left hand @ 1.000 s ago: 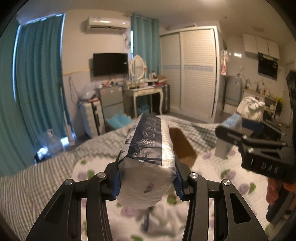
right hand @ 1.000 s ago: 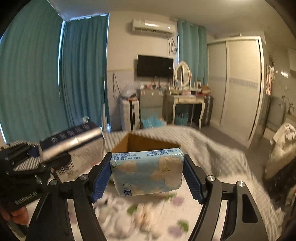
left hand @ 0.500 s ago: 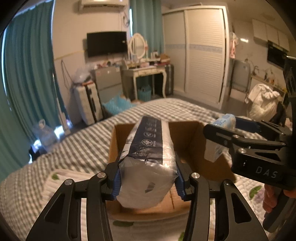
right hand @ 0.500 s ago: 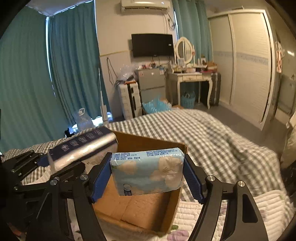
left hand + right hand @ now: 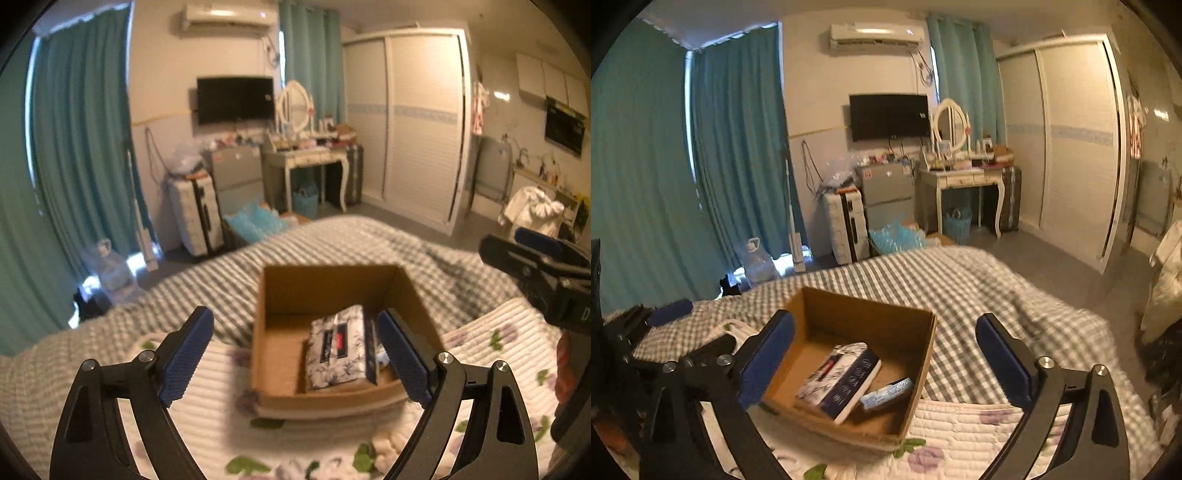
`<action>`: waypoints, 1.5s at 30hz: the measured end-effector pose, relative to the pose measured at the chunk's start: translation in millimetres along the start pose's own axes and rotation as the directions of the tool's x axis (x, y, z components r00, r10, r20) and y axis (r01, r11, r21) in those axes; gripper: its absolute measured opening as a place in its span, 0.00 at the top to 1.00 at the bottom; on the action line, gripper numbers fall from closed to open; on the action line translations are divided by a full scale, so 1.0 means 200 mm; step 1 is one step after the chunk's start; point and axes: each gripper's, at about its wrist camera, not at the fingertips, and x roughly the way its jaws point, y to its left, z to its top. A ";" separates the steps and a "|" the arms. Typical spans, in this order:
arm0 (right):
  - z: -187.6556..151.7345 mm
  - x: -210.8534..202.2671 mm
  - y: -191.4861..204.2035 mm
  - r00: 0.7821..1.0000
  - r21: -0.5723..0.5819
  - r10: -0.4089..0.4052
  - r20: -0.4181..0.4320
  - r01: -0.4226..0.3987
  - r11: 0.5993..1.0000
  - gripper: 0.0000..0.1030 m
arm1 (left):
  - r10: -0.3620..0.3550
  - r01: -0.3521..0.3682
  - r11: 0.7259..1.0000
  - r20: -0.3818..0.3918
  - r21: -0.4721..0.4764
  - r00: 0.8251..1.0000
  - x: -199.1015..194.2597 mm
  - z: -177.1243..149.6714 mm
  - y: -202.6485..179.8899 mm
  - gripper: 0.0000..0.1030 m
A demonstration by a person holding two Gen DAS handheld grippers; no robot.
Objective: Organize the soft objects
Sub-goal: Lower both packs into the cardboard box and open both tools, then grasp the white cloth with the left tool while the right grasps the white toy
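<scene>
Both packs lie in the cardboard box (image 5: 923,332) — both grippers spread, empty.
Navy tissue pack (image 5: 839,380) lies below the left gripper (image 5: 295,354); right gripper (image 5: 886,354) hangs alongside.

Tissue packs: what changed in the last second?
Both were let go. The left gripper dropped the dark-printed pack and the right gripper the light-blue pack into the cardboard box; both now open, empty. The box stayed on the bed.

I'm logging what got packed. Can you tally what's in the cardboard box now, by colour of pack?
Navy and white tissue pack: 1
Light blue tissue pack: 1
Total in the box: 2
</scene>
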 end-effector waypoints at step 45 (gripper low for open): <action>-1.13 0.17 0.08 0.793 -0.067 0.234 -0.562 -0.326 0.943 0.68 | 0.007 -0.116 0.965 -0.419 -0.235 0.908 -0.10 -1.18 -0.34 0.54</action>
